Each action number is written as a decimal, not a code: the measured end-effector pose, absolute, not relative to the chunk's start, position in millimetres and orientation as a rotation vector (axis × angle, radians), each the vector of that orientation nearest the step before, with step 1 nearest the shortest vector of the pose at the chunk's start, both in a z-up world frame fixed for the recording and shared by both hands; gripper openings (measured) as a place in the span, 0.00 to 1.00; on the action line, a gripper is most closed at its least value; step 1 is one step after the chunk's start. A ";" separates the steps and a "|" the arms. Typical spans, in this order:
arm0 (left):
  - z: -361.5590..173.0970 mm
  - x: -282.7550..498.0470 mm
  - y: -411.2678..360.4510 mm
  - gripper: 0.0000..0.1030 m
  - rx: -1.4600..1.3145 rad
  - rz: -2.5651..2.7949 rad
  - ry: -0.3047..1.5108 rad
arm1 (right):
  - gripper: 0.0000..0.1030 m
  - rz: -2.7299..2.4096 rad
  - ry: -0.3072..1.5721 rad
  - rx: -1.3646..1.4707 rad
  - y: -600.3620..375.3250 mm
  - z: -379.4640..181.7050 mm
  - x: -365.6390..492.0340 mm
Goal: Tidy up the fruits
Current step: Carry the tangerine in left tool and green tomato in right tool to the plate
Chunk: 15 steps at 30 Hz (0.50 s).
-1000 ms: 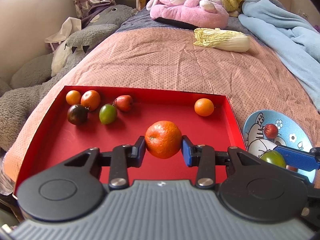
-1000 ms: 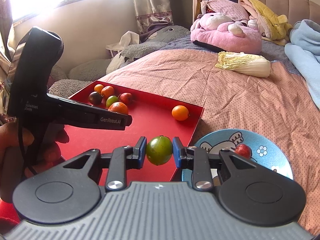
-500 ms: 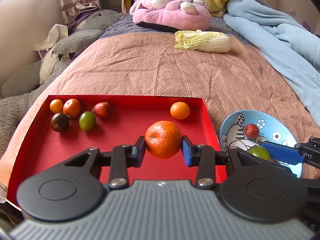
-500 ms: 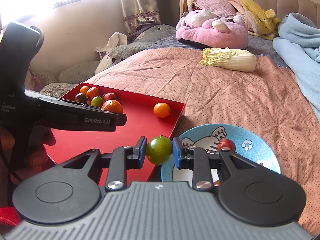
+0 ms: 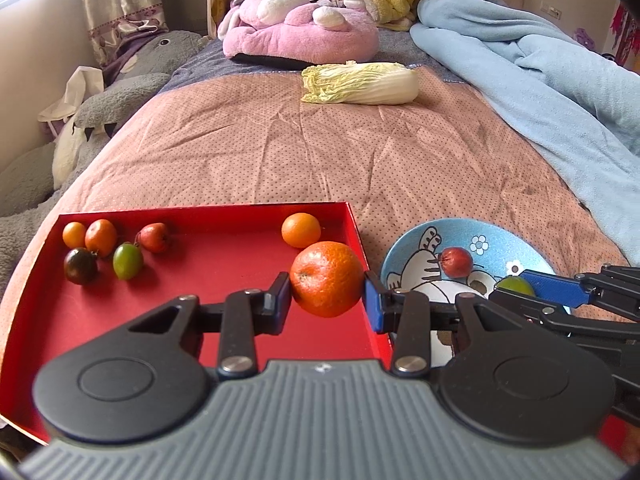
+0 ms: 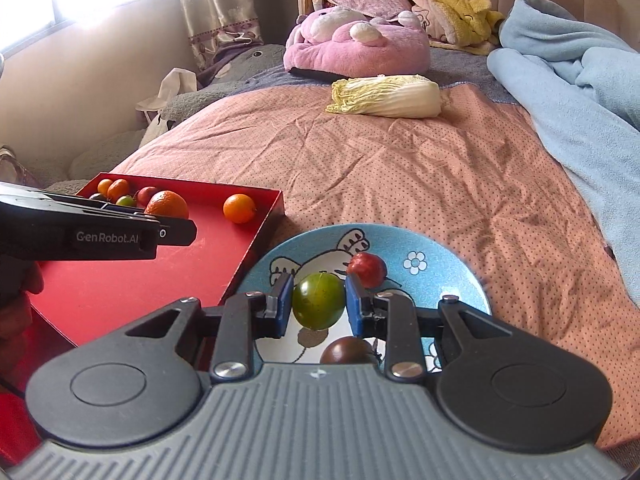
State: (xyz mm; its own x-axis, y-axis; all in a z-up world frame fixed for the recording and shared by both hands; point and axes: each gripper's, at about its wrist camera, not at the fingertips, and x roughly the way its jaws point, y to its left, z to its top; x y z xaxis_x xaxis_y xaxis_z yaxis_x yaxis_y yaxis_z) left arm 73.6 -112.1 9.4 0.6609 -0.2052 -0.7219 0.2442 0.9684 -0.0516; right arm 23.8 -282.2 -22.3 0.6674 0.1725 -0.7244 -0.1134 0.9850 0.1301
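1. From the right wrist view I read one legible marking: "GenRobot.AI", in pale lettering on the black side of the left gripper (image 6: 168, 216), which enters that view from the left edge.
2. I find a small pale emblem on the grey ribbed housing of each gripper, at the centre of its front edge; it is too small for me to read as text.
3. I can read no other text, number, label or sign in either view.

Green tomato (image 6: 318, 305) now over plate (image 6: 448, 258) (clamped)
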 end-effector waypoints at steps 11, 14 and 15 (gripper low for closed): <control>6.5 69.2 -133.6 0.40 0.077 -0.302 0.816 | 0.32 0.124 0.840 0.088 -295.6 -29.5 23.7; 5.0 70.0 -137.9 0.40 0.080 -0.310 0.821 | 0.32 0.116 0.842 0.091 -299.4 -30.3 22.3; 4.7 70.0 -139.4 0.40 0.081 -0.314 0.822 | 0.32 0.114 0.843 0.093 -301.1 -30.6 22.0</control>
State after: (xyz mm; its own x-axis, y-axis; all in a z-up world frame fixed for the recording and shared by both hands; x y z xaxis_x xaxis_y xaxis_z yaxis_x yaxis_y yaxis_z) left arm 70.0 -139.4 4.7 0.6376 -0.2437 -0.7308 0.3058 0.9508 -0.0503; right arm 22.0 -301.1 -30.6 0.6597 0.1371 -0.7389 -0.0634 0.9899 0.1270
